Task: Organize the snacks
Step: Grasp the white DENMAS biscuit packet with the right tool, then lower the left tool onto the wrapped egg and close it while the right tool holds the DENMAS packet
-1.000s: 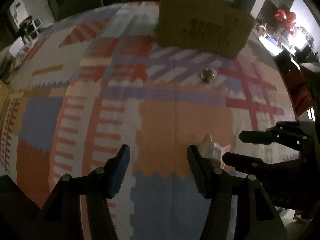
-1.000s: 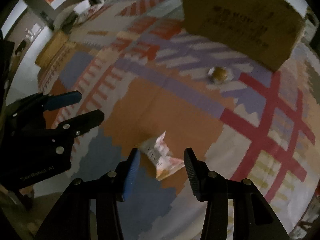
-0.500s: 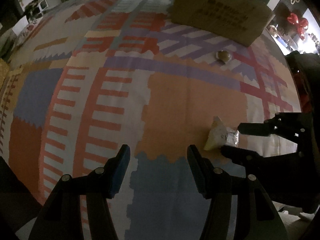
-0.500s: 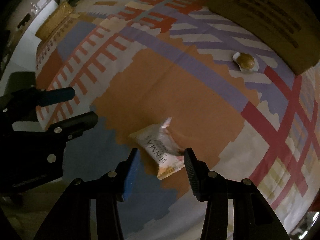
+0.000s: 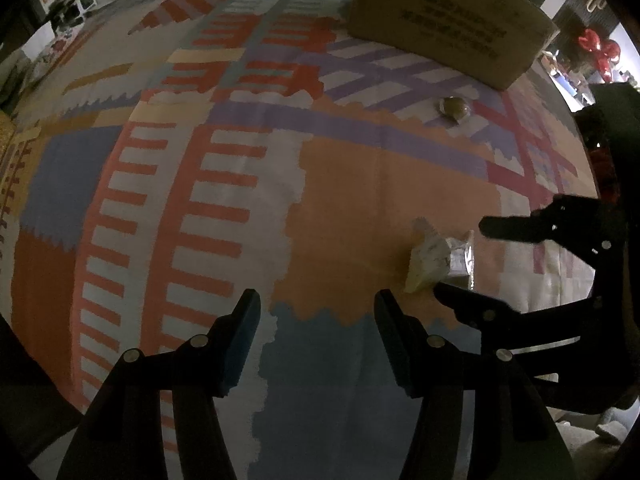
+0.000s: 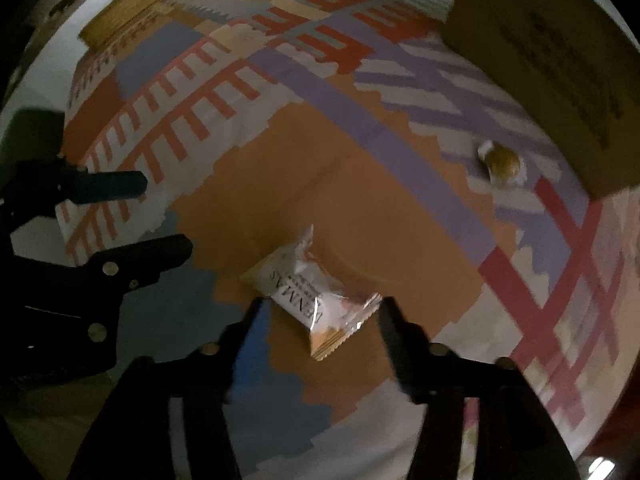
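A white and orange wrapped snack packet lies on the patterned tablecloth; it also shows in the left wrist view. My right gripper is open, its jaws on either side of the packet's near end, low over the cloth. It shows at the right of the left wrist view. My left gripper is open and empty, left of the packet, and shows at the left of the right wrist view. A small round brown snack in clear wrap lies farther off by the cardboard box.
The tablecloth has orange, blue, purple and red patches and covers the whole table. The table's near edge runs just under both grippers. A dark chair or bag stands at the right. Room furniture lies beyond the far left edge.
My right gripper has moved forward and down, so the packet now sits between its jaws. The left gripper has drawn back and risen a little. The packet has not moved.
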